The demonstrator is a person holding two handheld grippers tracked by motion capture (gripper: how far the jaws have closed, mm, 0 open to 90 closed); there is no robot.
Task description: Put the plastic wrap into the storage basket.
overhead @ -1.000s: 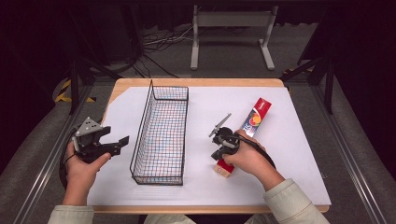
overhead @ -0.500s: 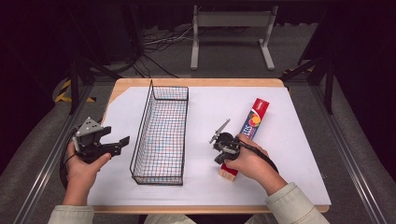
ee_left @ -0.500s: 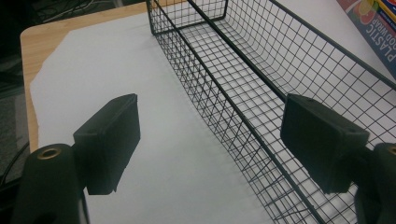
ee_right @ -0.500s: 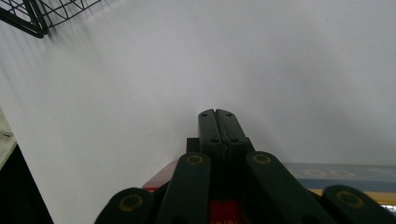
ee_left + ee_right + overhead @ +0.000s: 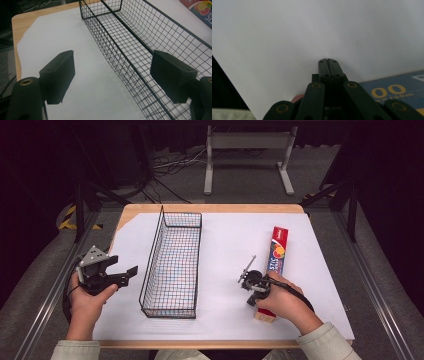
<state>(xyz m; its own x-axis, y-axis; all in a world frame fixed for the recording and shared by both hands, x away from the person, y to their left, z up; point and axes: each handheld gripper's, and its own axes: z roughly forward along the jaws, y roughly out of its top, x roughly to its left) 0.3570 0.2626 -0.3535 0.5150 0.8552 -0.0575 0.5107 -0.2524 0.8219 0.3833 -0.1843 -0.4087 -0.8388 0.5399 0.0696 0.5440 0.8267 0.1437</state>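
A long red toothpaste box (image 5: pixel 277 251) lies on the white sheet at the right, its near end under my right hand. My right gripper (image 5: pixel 252 296) sits at the box's near left side, tilted down at the sheet. In the right gripper view its jaws (image 5: pixel 328 61) are pressed together with nothing between them, and the box's blue printed side (image 5: pixel 392 90) is at the lower right. My left gripper (image 5: pixel 127 276) hovers left of the black wire basket (image 5: pixel 172 265). Its jaws (image 5: pixel 116 75) stand wide open and empty, facing the basket's long side (image 5: pixel 150 37).
A white sheet (image 5: pixel 225 240) covers most of the wooden table (image 5: pixel 131 210). The basket stands lengthwise in the middle with nothing in it. Beyond the table's far edge is a dark floor with cables and a metal stand (image 5: pixel 247 150).
My right hand and gripper have slid toward me along the box's near end. The left gripper has stayed in place.
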